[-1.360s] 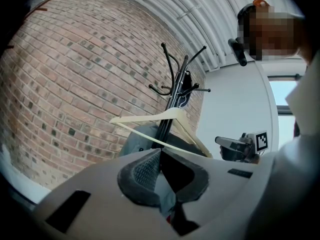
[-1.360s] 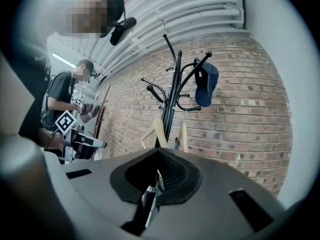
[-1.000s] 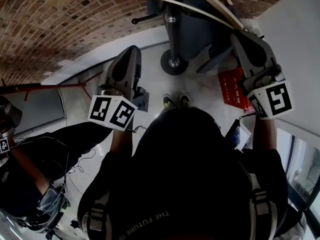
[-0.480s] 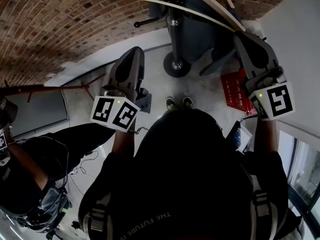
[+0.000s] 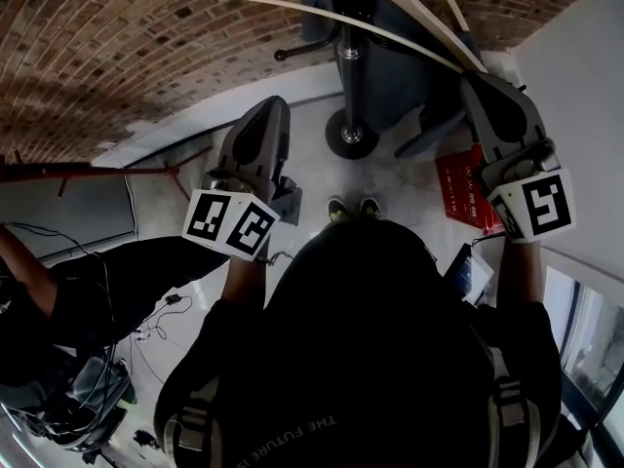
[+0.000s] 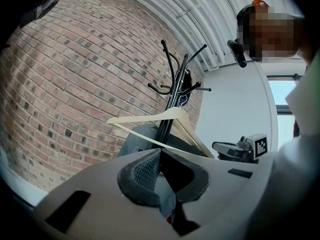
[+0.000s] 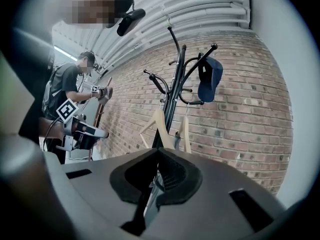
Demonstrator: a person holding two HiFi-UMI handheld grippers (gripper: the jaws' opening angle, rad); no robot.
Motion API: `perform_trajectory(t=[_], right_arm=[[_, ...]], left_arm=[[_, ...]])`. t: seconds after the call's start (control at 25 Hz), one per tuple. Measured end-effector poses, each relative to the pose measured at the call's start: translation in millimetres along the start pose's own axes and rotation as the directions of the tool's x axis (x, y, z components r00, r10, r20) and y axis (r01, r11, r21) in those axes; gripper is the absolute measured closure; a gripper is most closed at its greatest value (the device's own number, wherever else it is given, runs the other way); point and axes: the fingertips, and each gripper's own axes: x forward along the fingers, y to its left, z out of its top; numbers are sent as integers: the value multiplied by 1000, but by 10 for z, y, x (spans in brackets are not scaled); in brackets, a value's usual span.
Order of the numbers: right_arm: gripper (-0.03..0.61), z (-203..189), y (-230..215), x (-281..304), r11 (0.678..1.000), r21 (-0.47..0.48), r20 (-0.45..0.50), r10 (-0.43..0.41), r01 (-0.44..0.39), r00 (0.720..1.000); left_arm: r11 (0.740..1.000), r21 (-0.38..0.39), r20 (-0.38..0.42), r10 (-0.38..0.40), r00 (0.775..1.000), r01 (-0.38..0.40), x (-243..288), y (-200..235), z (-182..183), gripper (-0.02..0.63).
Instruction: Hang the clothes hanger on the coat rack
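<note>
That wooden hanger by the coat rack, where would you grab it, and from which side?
Grip the wooden hanger at the tip of one sloping arm, coming in endwise from outside. The arm is thin and flat, so jaws pinch it well, and the middle stays free for the coat rack. The right gripper seems to hold it so.

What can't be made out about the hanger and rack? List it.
Pale wooden clothes hanger: its hook is cut off by the head view's top edge and lost against the black metal coat rack in the left gripper view.
Rack's top pegs: beyond the head view's top edge.
Whether the hook sits on a peg: cannot tell.
</note>
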Motion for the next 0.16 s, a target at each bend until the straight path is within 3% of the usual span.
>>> perform_trajectory(t=[0.16], right_arm=[[558, 3, 2, 31, 1000, -8, -11, 7, -7, 1000]], left_arm=[[1000, -1, -4, 0, 1000, 0, 12, 26, 7, 595]])
